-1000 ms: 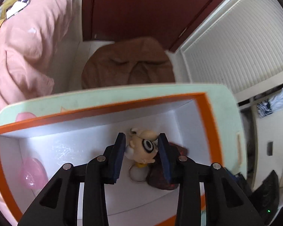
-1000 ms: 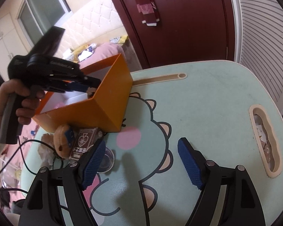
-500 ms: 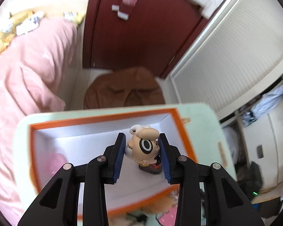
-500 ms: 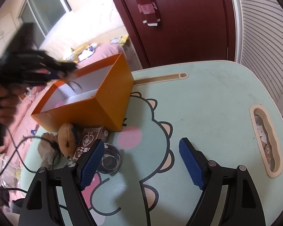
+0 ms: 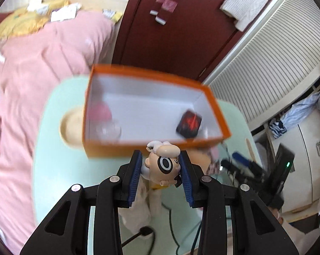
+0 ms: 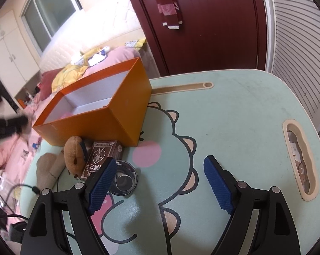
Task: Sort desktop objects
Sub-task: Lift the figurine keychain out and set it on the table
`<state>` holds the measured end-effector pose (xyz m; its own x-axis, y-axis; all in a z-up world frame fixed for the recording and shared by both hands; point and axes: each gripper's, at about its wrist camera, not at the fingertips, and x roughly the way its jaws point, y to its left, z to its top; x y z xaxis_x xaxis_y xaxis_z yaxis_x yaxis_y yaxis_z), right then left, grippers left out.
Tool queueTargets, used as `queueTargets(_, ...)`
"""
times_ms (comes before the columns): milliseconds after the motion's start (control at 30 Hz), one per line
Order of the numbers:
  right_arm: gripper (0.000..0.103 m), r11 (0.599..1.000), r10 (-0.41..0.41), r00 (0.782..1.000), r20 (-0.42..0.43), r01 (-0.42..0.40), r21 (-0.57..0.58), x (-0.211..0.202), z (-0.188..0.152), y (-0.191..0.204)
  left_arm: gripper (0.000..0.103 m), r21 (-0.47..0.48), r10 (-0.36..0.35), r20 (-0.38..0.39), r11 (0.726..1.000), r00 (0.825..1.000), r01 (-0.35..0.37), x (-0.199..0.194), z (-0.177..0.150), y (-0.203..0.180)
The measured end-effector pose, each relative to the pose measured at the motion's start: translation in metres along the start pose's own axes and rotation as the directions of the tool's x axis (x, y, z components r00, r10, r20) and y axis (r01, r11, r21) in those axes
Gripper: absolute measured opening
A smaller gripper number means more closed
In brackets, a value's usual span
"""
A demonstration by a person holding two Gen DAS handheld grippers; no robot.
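Pinching a small cartoon figurine by the head between its blue pads, the left gripper sits at lower centre of the left wrist view, in front of the orange box on the mint table. Inside the box, a dark red-marked pack lies at right and a pink object at left. The right gripper stands spread, its jaws having just been opening, nothing between them. A glass cup, card box and brown plush lie at lower left of the right wrist view.

Orange box as my landmark, bare table to its right free for me, near wall crowded by card pack, brown plush, glass cup, box top open
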<state>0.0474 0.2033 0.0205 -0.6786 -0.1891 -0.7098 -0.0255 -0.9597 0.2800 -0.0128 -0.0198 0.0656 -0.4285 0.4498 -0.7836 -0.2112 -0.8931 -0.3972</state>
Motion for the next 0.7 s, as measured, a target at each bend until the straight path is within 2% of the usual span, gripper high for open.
queueTargets(100,0.085,1.000,-0.008,1.000,0.001,0.008,-0.008,-0.001,-0.001,0.001,0.037,-0.012,-0.003,-0.011,1.000,1.000,0.002,0.010,-0.017,0.002)
queueTargets(233,0.086,1.000,-0.014,1.000,-0.001,0.014,-0.016,0.000,-0.001,0.002,0.039,-0.025,0.001,0.001,1.000,1.000,-0.001,0.015,-0.022,0.000)
queueTargets(267,0.086,1.000,-0.015,1.000,-0.002,0.015,-0.017,0.001,-0.001,0.002,0.049,-0.031,-0.002,0.010,1.000,1.000,0.002,0.014,-0.022,0.001)
queueTargets(300,0.086,1.000,-0.016,1.000,-0.002,0.016,-0.019,0.001,0.000,0.002,0.065,-0.042,-0.005,0.023,0.999,1.000,0.005,0.012,-0.021,0.002)
queueTargets(367,0.086,1.000,-0.021,1.000,-0.005,0.020,-0.024,0.002,0.000,0.003,0.075,-0.072,-0.013,0.064,0.997,0.998,0.018,0.005,-0.019,0.007)
queueTargets(500,0.089,0.999,-0.029,0.999,-0.012,0.029,-0.041,0.003,0.000,0.004,0.077,-0.141,-0.005,0.116,0.990,0.993,0.022,-0.007,-0.015,0.025)
queueTargets(633,0.090,0.997,-0.046,0.999,-0.022,0.045,-0.063,0.006,0.001,0.008,0.077,-0.194,0.093,0.099,0.978,0.991,-0.073,-0.007,-0.022,0.049)
queueTargets(700,0.091,0.996,-0.055,0.998,-0.027,0.053,-0.075,0.007,0.001,0.010,0.078,-0.220,0.112,0.080,0.971,0.990,-0.092,-0.005,-0.029,0.060)
